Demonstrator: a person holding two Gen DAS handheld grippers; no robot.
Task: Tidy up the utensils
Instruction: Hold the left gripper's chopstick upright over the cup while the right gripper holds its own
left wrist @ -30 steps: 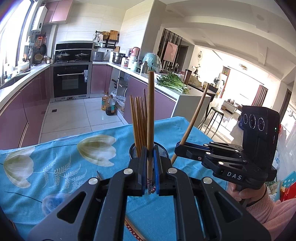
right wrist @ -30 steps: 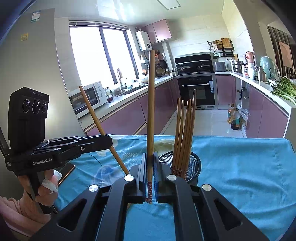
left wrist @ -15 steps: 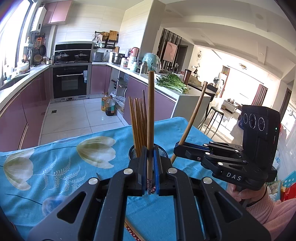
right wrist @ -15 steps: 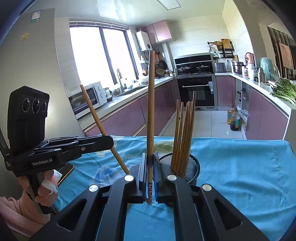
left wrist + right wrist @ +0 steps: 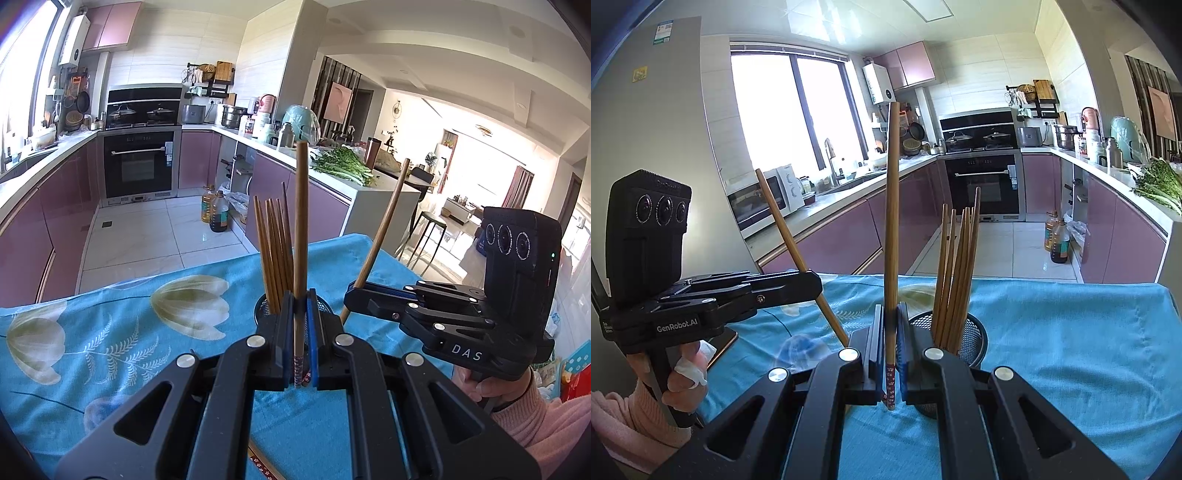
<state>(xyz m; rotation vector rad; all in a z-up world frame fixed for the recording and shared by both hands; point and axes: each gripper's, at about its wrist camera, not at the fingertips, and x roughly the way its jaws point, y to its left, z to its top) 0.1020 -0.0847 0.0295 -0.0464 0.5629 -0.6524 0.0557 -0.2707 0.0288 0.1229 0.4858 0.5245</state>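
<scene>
Microwave (image 5: 759,201) only in right wrist view

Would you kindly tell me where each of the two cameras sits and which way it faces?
Left wrist: on the left gripper, looking along its fingers past its clamped chopstick at the mesh holder, toward oven and dining area; the right gripper and pink sleeve show.
Right wrist: on the right gripper, facing window and oven; the left gripper and hand show.
Shared: holder with its chopsticks, blue tablecloth, oven.
</scene>
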